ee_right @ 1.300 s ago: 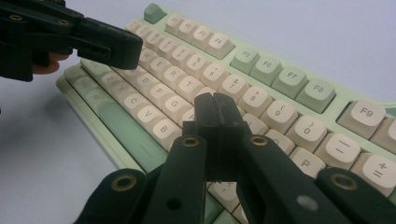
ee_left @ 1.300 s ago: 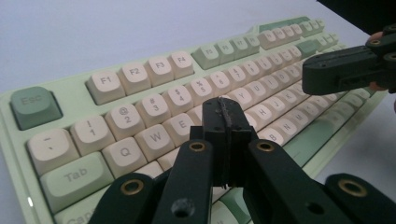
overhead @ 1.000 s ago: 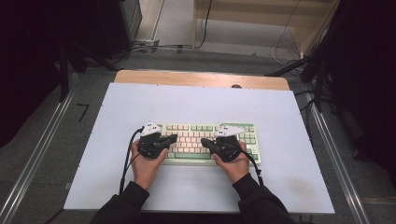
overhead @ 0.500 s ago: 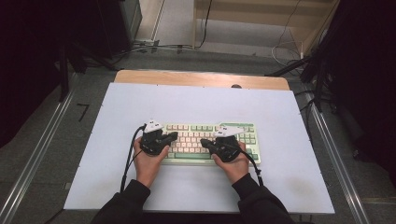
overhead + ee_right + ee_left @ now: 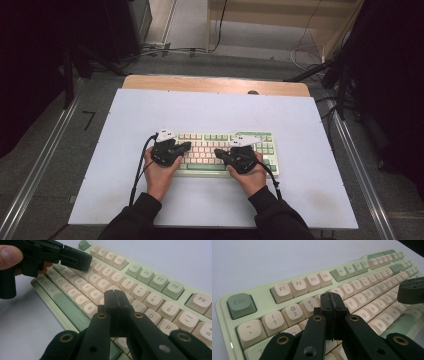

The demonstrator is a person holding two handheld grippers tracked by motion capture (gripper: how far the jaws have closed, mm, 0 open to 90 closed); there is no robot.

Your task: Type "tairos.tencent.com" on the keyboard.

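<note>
A: Where is the keyboard (image 5: 226,152) lying?

B: It is lying near the table's (image 5: 150,105) near edge, centred.

A: And the grippers?

B: The left gripper (image 5: 186,145) and right gripper (image 5: 218,152) are hovering over its keys, jaws pressed together, gripping nothing.

The keyboard (image 5: 367,287) blurs at its far end, legends unreadable.

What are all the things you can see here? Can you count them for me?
keyboard: 1, pale green with cream and green keys, near middle of the table
table: 1, white top with a wooden far edge, centre
metal rails: 2, grey, on the floor at either side
left gripper: 1, black, shut, over the keyboard's left part
right gripper: 1, black, shut, over the keyboard's right part
hands: 2, dark sleeves, bottom edge
</note>
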